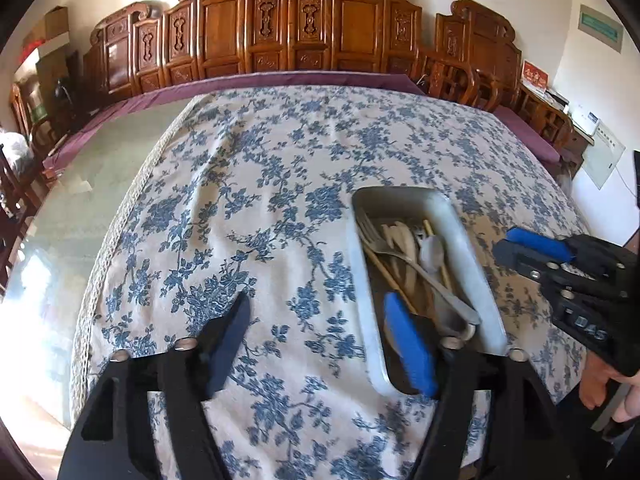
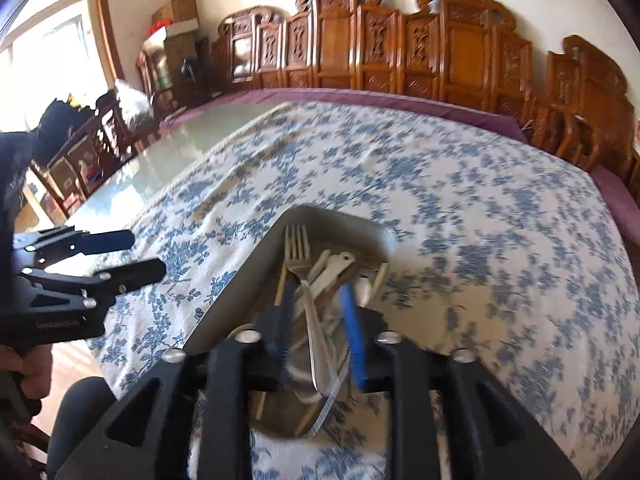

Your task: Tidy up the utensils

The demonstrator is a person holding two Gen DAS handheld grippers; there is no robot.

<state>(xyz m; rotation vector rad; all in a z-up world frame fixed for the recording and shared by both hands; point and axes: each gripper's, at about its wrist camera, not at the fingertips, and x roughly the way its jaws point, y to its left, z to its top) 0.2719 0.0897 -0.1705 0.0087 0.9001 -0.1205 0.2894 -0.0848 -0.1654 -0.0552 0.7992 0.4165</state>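
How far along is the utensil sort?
Done: fork, white spoons and chopsticks lie together in the metal tray; no loose utensil shows on the floral tablecloth. In hand: nothing; left gripper and right gripper are open, empty. Left: seemingly nothing.

On my feed, background stock only: one tablecloth [image 1: 280, 200], white with a blue flower print, lace-edged on its left side, spread over a glass-topped table [image 1: 92, 208] with a purple cloth [image 1: 280, 79] along the far edge. I count a row of carved wooden chairs [image 1: 304, 28] against the back wall. Cardboard boxes [image 2: 176, 16] sit stacked in the left corner. A bright window [image 2: 52, 40] shows at far left. A green sign [image 1: 600, 28] hangs on the right wall.
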